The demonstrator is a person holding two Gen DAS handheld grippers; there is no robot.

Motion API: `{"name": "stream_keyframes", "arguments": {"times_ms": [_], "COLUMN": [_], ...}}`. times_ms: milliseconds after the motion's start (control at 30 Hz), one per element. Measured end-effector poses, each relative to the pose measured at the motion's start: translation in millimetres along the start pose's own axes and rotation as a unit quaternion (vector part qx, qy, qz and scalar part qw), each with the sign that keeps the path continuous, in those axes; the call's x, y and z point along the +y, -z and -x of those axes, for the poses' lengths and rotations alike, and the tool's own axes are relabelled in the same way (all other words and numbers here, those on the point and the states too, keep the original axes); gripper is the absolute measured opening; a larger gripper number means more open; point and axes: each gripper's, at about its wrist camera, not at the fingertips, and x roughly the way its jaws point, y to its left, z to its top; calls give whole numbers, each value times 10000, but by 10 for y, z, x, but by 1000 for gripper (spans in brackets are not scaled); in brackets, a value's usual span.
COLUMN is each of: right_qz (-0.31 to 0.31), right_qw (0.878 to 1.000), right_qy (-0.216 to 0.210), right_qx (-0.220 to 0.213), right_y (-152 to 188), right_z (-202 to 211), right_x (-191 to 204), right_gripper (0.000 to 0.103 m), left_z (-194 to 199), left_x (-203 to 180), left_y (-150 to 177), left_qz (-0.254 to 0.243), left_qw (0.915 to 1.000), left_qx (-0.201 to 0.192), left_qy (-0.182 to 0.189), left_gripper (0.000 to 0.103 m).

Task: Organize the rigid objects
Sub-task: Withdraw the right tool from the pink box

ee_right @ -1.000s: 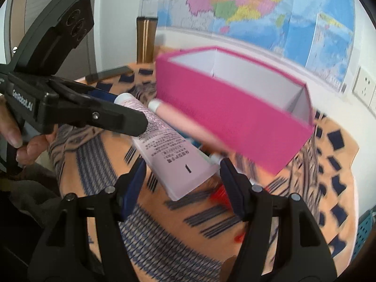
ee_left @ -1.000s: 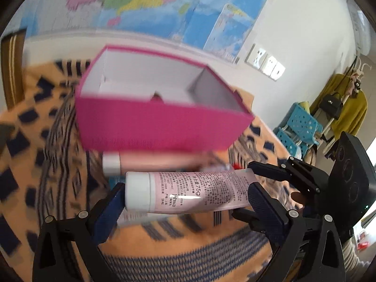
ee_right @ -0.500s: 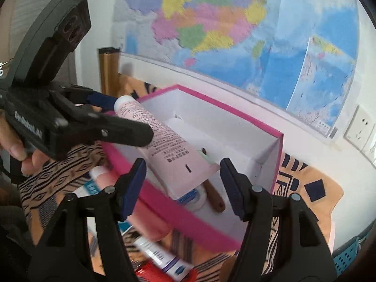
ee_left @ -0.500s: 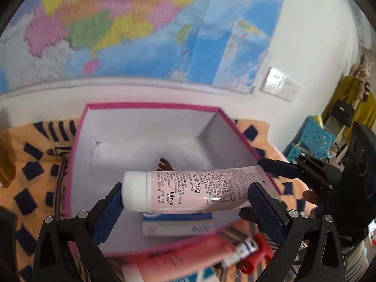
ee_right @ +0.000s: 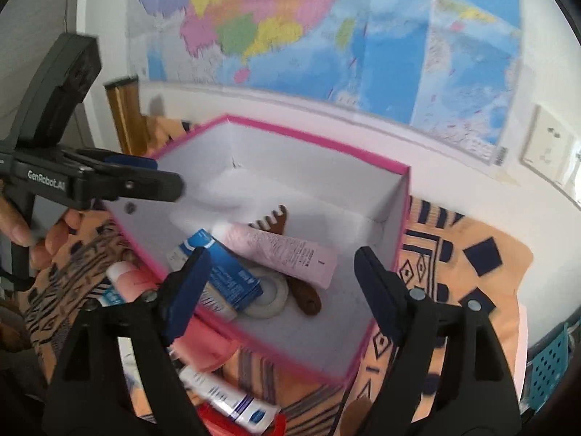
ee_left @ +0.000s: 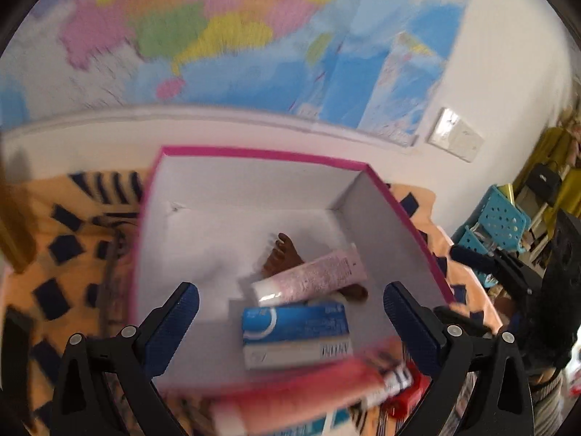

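Inside the pink box (ee_right: 377, 359), on its white floor, the pale pink tube (ee_right: 287, 252) lies slanted across a brown comb (ee_right: 276, 219), its capped end toward the blue carton (ee_right: 225, 272) and a white ring-shaped roll (ee_right: 268, 292) just beside it; the collecting box evidently serves as the one home for the loose toiletries, so the tube rests there, free of both tools. Above it hangs the right gripper (ee_right: 281, 287), its dark blue ribbed fingers (ee_right: 187, 285) opening wide with nothing pressed between them, and the left gripper (ee_left: 290, 321) likewise stands with its fingers well apart and empty over the box's near wall. The box looks like stiff card, magenta outside and matt white within, with square corners; the tube is soft plastic with fine print and a flat crimped tail, the carton a crisp rectangular pack. Outside the near wall, on the orange cloth with dark blue squares (ee_right: 483, 254) covering the counter, a salmon tube (ee_right: 127, 279) and a white tube with a blue label (ee_right: 232, 401) lie waiting, probably next to go in.
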Motion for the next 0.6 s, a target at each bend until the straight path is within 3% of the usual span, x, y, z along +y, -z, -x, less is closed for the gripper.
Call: {"name": "stream_keyframes", "arguments": {"times_ms": [133, 267, 433, 600], "right_qz": [-152, -467, -438, -223], "right_qw": [9992, 9989, 9981, 9974], "right_qy": [55, -36, 37, 142], "right_qx": [-358, -65, 421, 677], "right_y": [407, 860, 1223, 1322], "right_z": [515, 630, 571, 433], "right_x": [133, 250, 382, 382], "right_gripper": [99, 99, 99, 99], "left_z": [426, 402, 257, 118], "left_x": [-39, 15, -105, -338], "left_y": [539, 1116, 1503, 1559], "left_qz": [-96, 6, -6, -156], "left_qw": [9996, 9973, 9965, 9964], "left_qx": [-249, 254, 665, 783], "left_qy": [-122, -684, -512, -291], "left_gripper": [103, 103, 103, 103]}}
